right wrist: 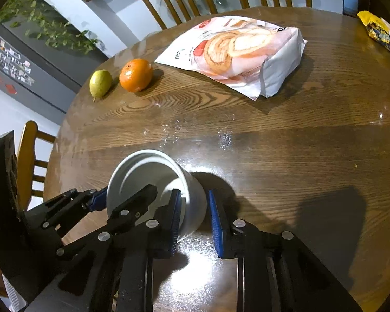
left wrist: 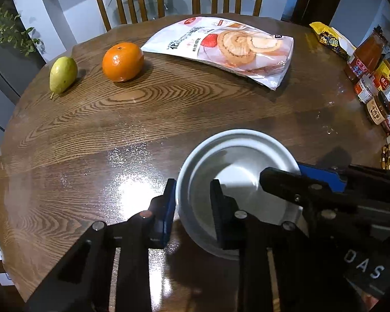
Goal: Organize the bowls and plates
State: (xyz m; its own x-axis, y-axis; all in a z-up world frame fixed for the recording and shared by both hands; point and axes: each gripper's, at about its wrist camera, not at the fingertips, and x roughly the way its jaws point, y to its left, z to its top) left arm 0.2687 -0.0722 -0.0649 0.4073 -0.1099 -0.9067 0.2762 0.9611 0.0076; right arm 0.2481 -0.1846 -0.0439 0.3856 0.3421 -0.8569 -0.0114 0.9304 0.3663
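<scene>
On the near half of the round dark wooden table [left wrist: 96, 135], your white ceramic bowl [left wrist: 236, 161] stood lifted and tilted, its mouth turned toward the left-wrist camera.

- Contents of the bowl: nothing visible inside; smooth pale interior only.
- Left gripper [left wrist: 193, 202]: you had its two blue-padded fingers astride the bowl's near-left wall, one outside and one inside. The outer pad lay against the wall; whether the inner one pressed it could not be told.
- Right gripper [right wrist: 195, 213]: you had one finger inside the rim and the other outside the bowl's right wall, with a visible gap between that outer blue pad [right wrist: 215, 223] and the wall, so the jaws stood spread and not clamped.
- Green pear [left wrist: 63, 74]: lay on the far left of the table, just beside the orange.
- Round orange [left wrist: 123, 62]: sat between the pear and the bag, well apart from the bowl.
- Pink-and-white plastic bag printed with a swirl cake roll [left wrist: 226, 49]: lay flat at the far side, sealed; contents not visible.
- Yellow snack packet [left wrist: 331, 40]: lay at the far right edge.
- Cluster of red-labelled sauce jars and bottles [left wrist: 377, 88]: stood along the right edge; fill levels unclear.
- Two brown slat-backed wooden chairs [left wrist: 127, 2]: stood behind the table.
</scene>
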